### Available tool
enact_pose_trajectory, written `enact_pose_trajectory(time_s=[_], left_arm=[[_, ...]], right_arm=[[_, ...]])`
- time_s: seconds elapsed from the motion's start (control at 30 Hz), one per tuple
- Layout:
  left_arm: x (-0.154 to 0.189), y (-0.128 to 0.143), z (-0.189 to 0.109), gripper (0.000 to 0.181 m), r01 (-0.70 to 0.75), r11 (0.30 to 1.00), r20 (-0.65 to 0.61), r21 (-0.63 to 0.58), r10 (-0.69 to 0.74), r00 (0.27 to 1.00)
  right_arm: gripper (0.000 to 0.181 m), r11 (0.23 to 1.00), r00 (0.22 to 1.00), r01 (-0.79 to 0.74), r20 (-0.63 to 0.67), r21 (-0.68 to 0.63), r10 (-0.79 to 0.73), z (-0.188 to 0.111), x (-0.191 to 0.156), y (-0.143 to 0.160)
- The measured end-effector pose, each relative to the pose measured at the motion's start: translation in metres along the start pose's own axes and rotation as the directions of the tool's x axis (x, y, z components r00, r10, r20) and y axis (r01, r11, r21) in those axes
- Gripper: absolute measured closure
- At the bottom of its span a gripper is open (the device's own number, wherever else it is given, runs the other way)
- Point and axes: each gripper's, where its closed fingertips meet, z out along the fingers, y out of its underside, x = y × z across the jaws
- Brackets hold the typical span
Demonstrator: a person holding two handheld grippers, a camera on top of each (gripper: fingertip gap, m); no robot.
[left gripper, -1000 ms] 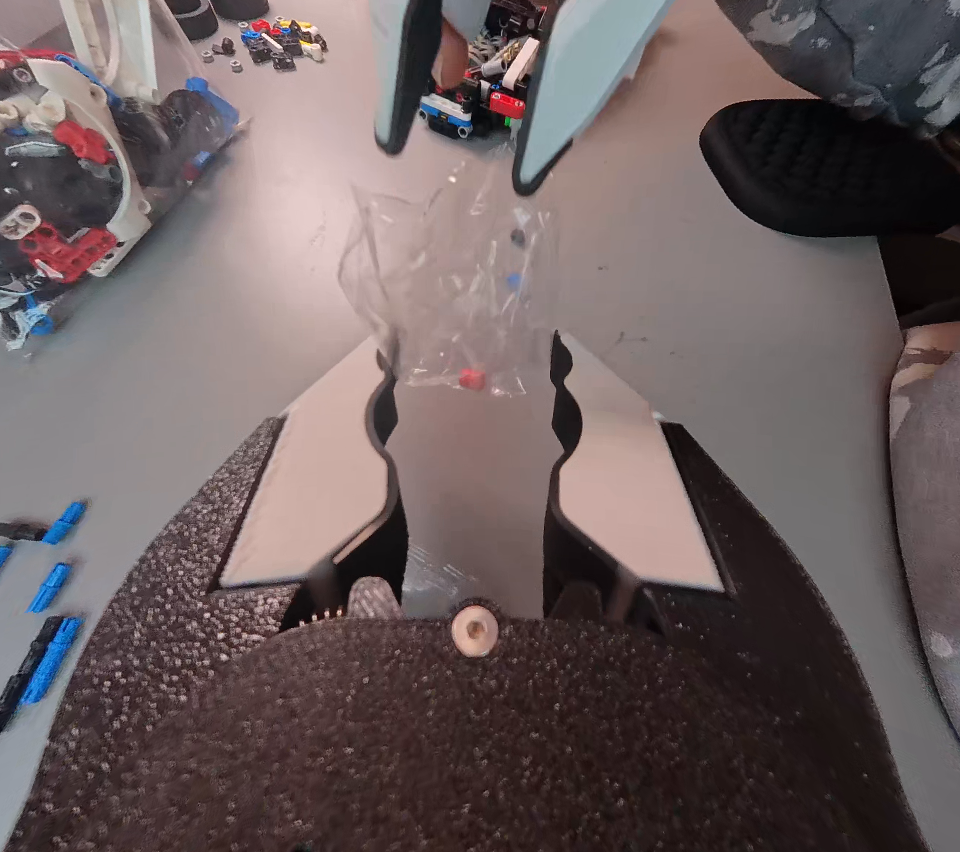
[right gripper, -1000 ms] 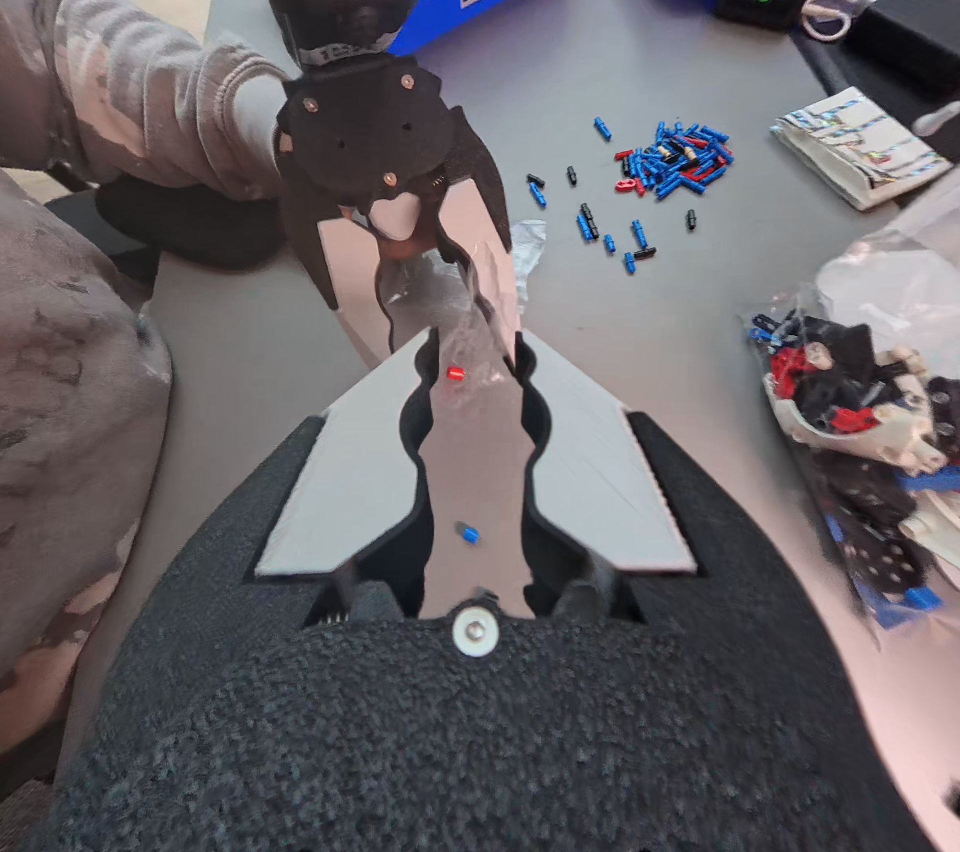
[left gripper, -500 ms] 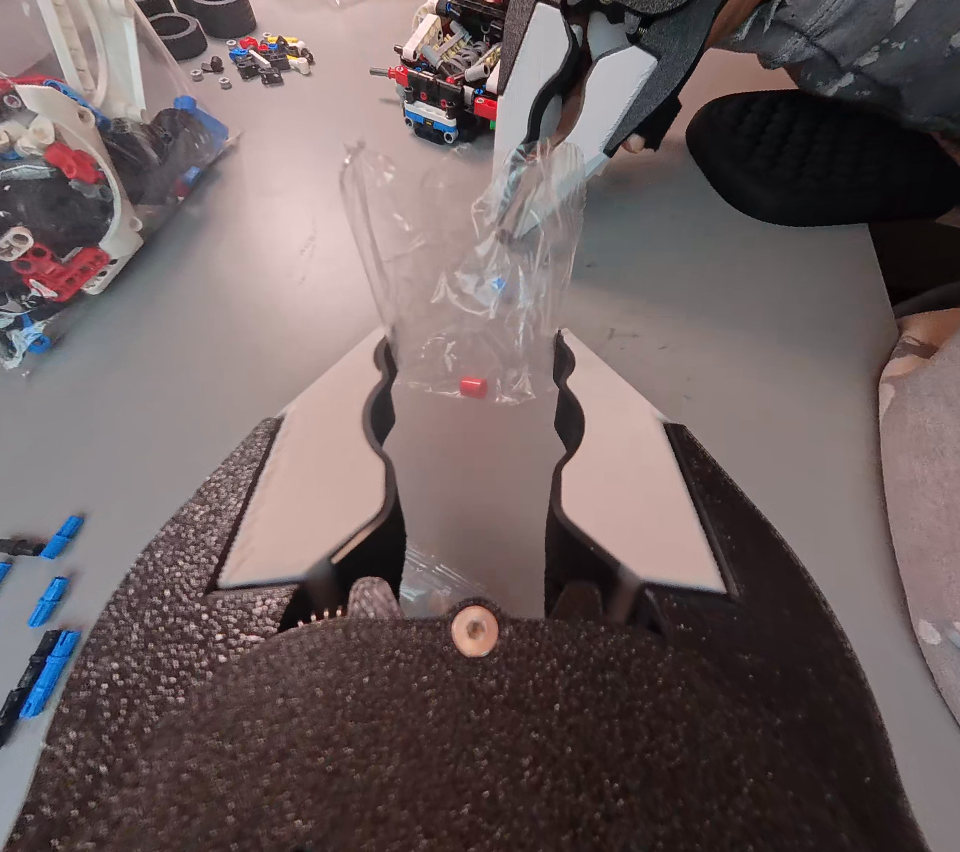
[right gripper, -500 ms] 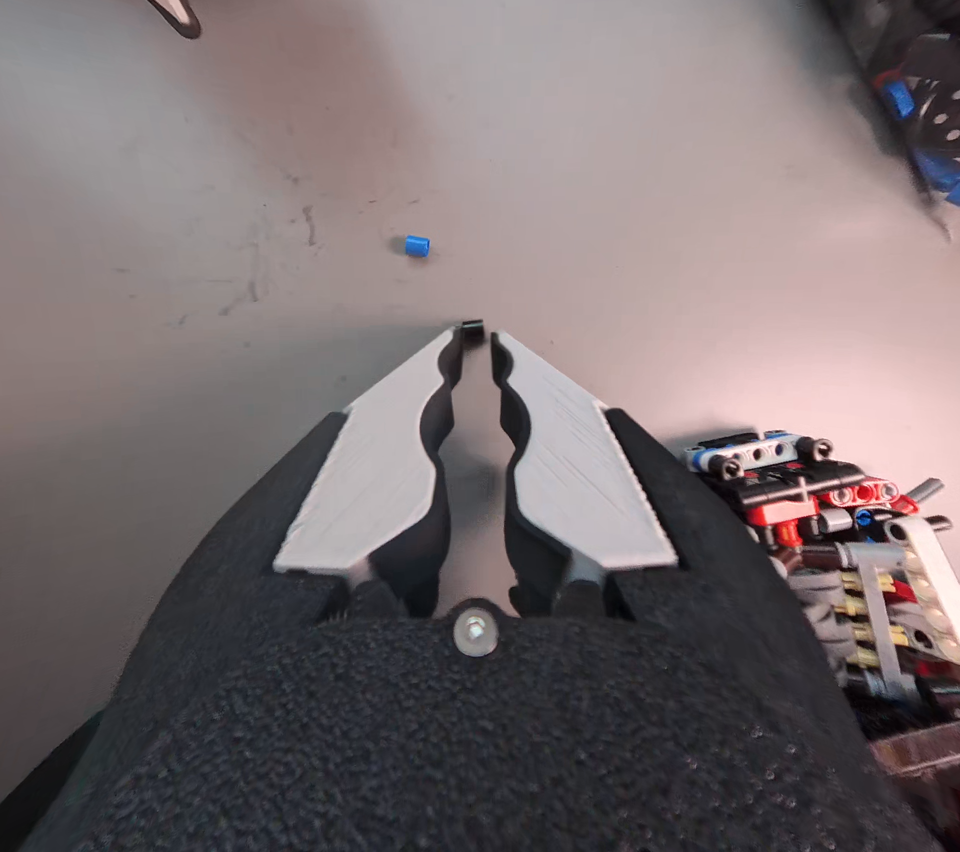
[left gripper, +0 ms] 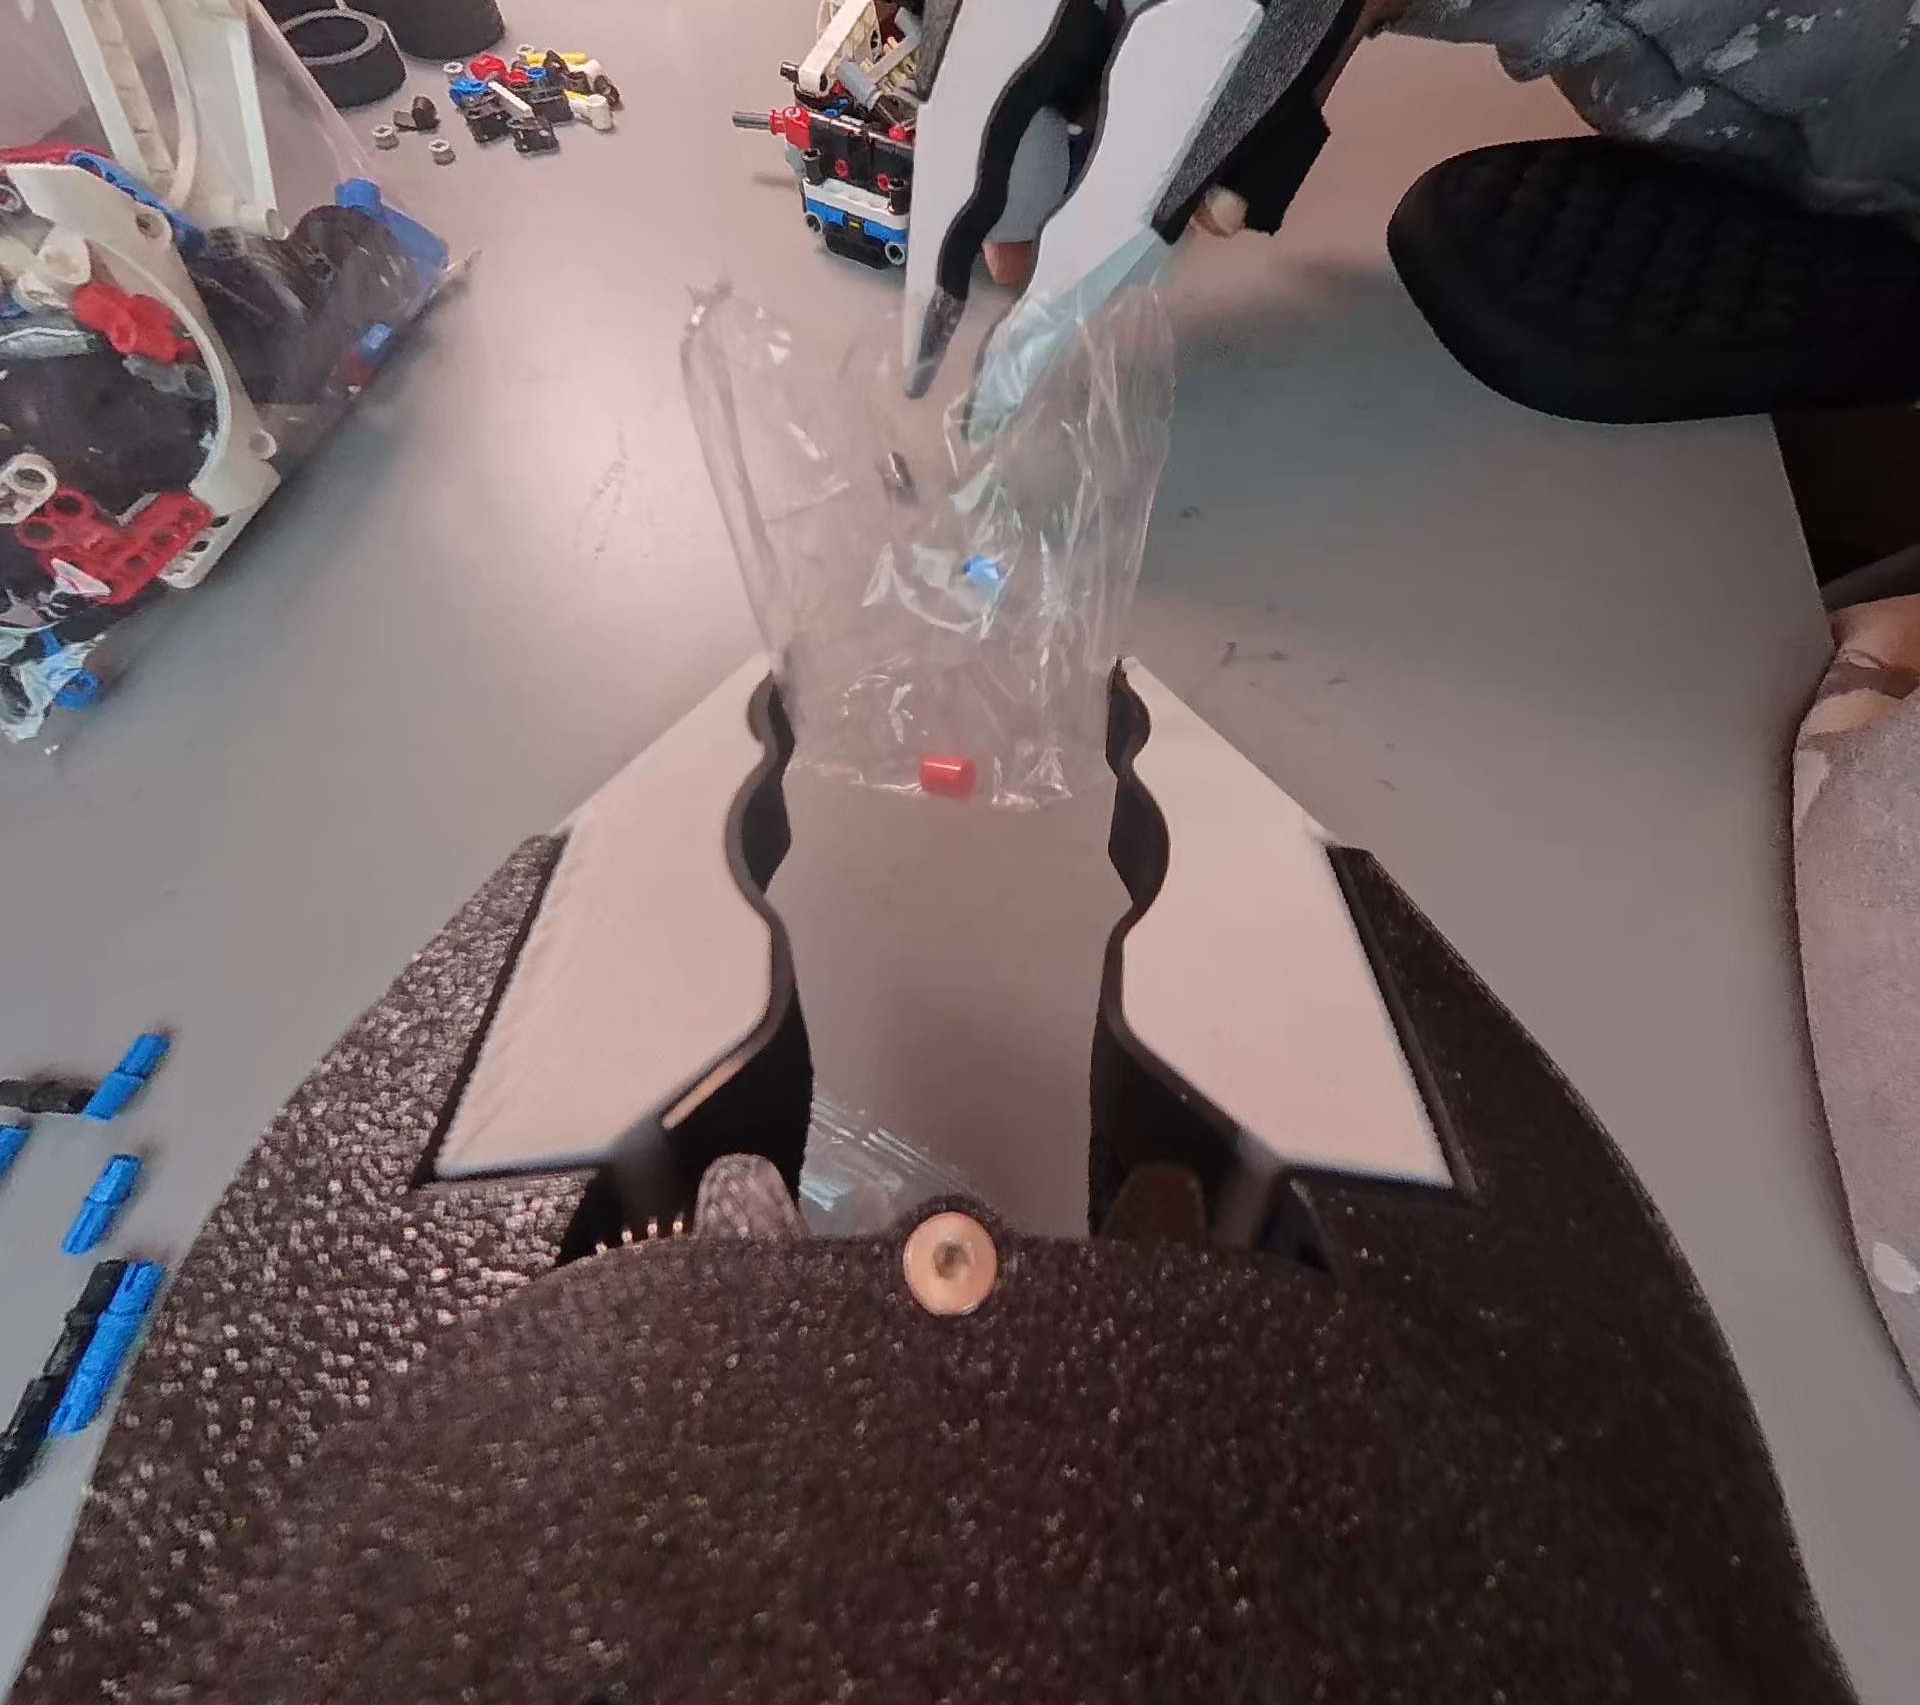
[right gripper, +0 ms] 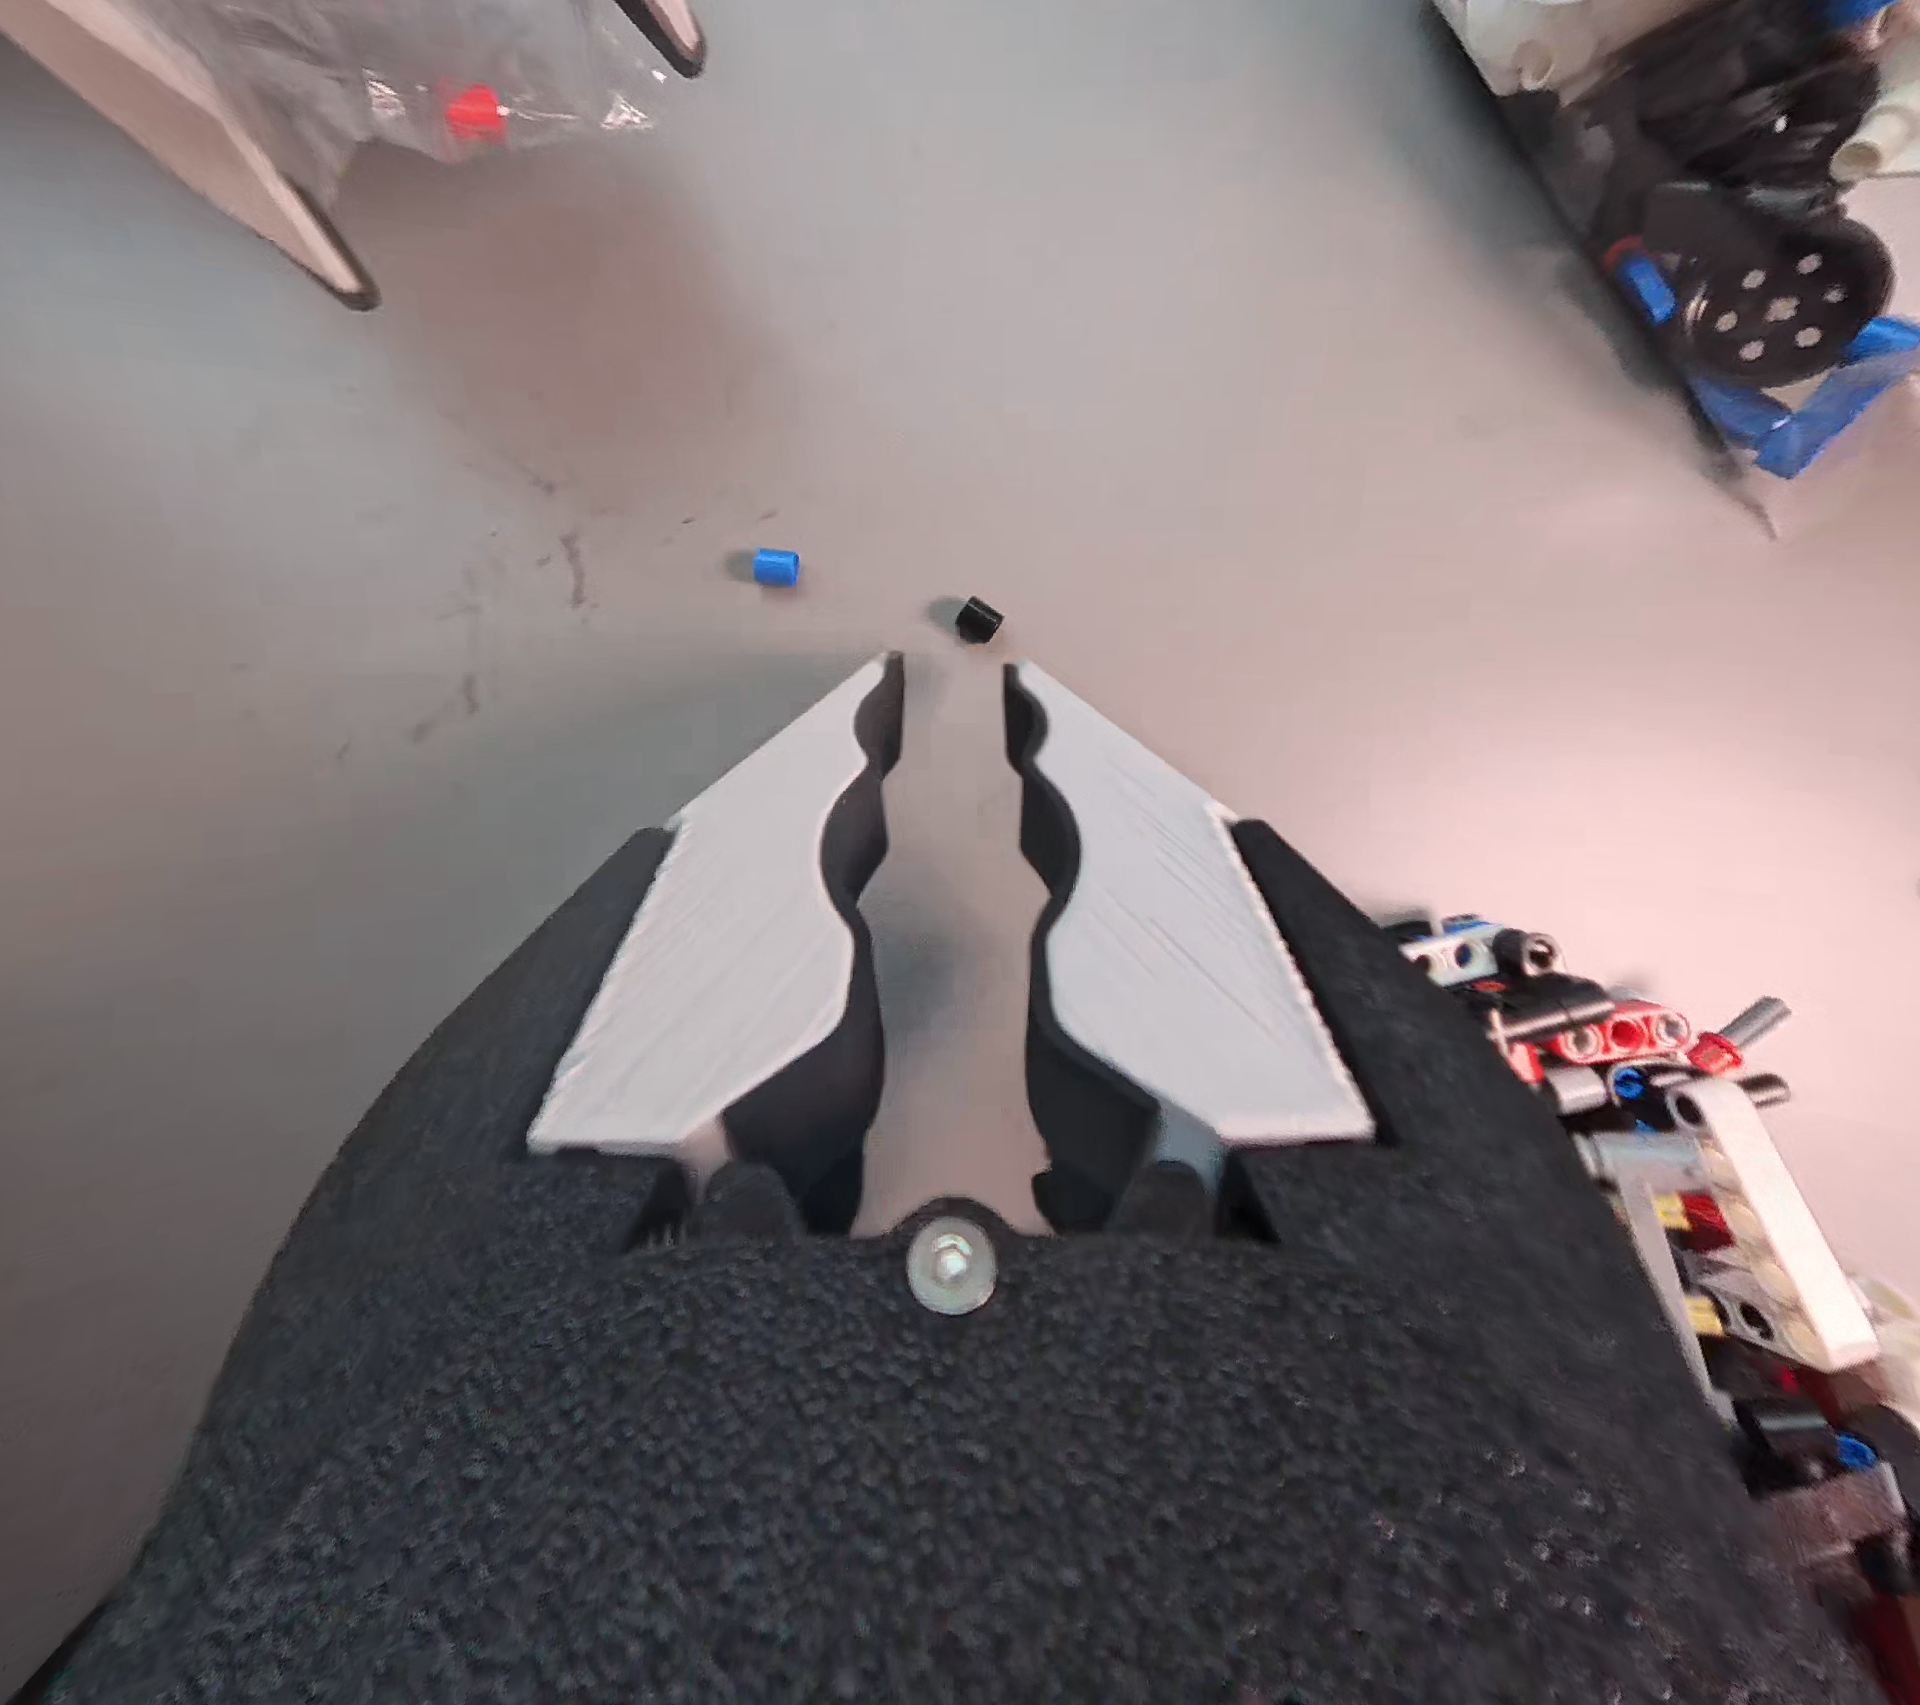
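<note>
My right gripper (right gripper: 951, 663), jaws slightly apart, empty, points at a small black plastic cylinder (right gripper: 978, 618) just beyond; my left gripper (left gripper: 945, 679) gapes around a clear plastic bag (left gripper: 935, 554).

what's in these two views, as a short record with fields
surface: grey table
left gripper: fingers wide apart, clear plastic bag standing between the tips
in bag: red piece at the bottom
right gripper: fingers slightly apart, nothing between them, tips by the bag's upper edge
loose on table: black piece just past the right tips, blue piece beside it
</note>
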Motion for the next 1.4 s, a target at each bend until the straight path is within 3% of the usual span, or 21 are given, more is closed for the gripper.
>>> enact_pose_trajectory(time_s=[0.03, 0.13, 0.37, 0.6, 0.73, 0.77, 0.83, 0.93, 1.3, 1.4], left_arm=[[0.0, 0.0, 0.0, 0.122, 0.002, 1.0, 0.0, 0.001, -0.002, 1.0], [-0.001, 0.001, -0.001, 0.122, 0.008, 1.0, -0.001, -0.002, -0.008, 1.0], [0.0, 0.004, -0.002, 0.122, 0.004, 1.0, -0.009, -0.016, -0.004, 1.0], [0.004, 0.009, 0.001, 0.122, -0.025, 0.999, -0.013, -0.043, 0.024, 1.0], [0.005, 0.011, 0.003, 0.122, -0.038, 0.998, -0.013, -0.056, 0.038, 0.999], [0.006, 0.012, 0.004, 0.122, -0.043, 0.997, -0.014, -0.061, 0.042, 0.999], [0.007, 0.013, 0.004, 0.122, -0.053, 0.996, -0.014, -0.069, 0.052, 0.999], [0.008, 0.014, 0.004, 0.122, -0.062, 0.996, -0.013, -0.071, 0.061, 0.998], [0.009, 0.014, 0.005, 0.122, -0.064, 0.995, -0.018, -0.073, 0.063, 0.998], [0.006, 0.012, 0.004, 0.122, -0.056, 0.997, -0.001, -0.061, 0.056, 0.998]], right_arm=[[0.155, 1.0, 1.0, -0.018, -0.01, -0.021, 0.018, 0.007, 0.002, 0.001], [0.153, 0.998, 0.998, -0.057, -0.029, -0.038, 0.056, 0.022, 0.008, -0.002], [0.181, 0.999, 0.995, -0.03, -0.095, -0.028, 0.027, 0.028, 0.021, -0.008], [0.181, 1.0, 0.998, -0.005, -0.069, 0.007, 0.006, 0.023, 0.021, -0.016], [0.141, 1.0, 0.997, -0.001, -0.072, -0.018, 0.0, 0.023, 0.031, -0.02], [0.14, 1.0, 0.997, 0.002, -0.082, -0.022, -0.004, 0.026, 0.036, -0.021], [0.148, 0.999, 0.999, -0.006, -0.053, -0.042, 0.004, 0.033, 0.036, -0.022], [0.174, 0.998, 0.999, 0.004, -0.033, -0.059, -0.006, 0.039, 0.033, -0.021], [0.174, 0.999, 0.998, 0.042, -0.036, -0.021, -0.043, 0.037, 0.029, -0.023], [0.174, 0.988, 0.998, 0.041, 0.038, 0.148, -0.047, 0.016, 0.017, -0.056]])
